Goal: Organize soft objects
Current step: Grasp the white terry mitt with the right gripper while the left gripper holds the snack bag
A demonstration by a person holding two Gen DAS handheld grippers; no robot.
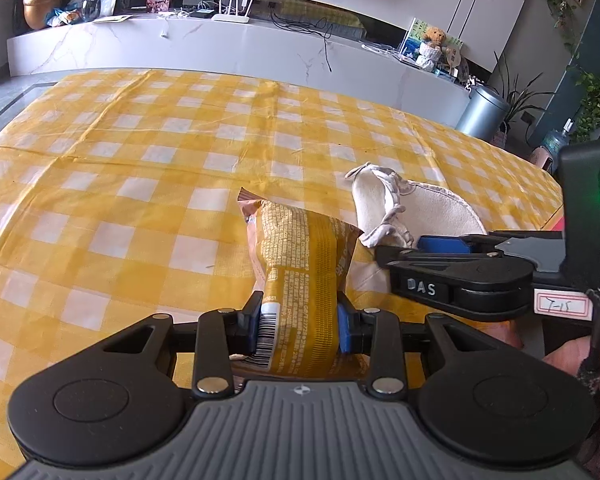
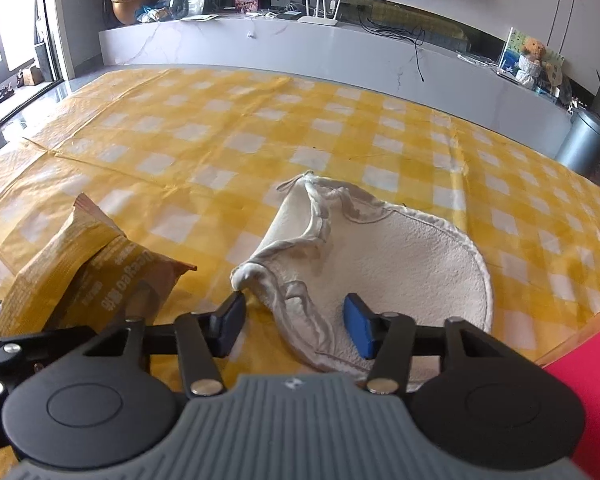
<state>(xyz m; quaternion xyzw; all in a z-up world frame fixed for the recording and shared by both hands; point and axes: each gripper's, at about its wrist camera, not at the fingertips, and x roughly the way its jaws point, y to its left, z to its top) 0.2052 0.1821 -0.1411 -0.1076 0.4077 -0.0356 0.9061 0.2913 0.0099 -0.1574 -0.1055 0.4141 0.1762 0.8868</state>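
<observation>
While the left gripper point(image 1: 298, 322) clamps the snack packet point(image 1: 300, 264), the right gripper's point(image 2: 296, 322) parted fingers straddle the cloth's point(image 2: 400, 256) near edge, untouched.

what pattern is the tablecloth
Yellow-and-white checks on the tablecloth, clearest in the right wrist view.

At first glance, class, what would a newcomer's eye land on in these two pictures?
Probably the yellow checked tablecloth filling both views. Next, the yellow snack packet clamped upright in the left gripper near the table's front. Just to its right, the right gripper stands open over a crumpled white cloth.
</observation>
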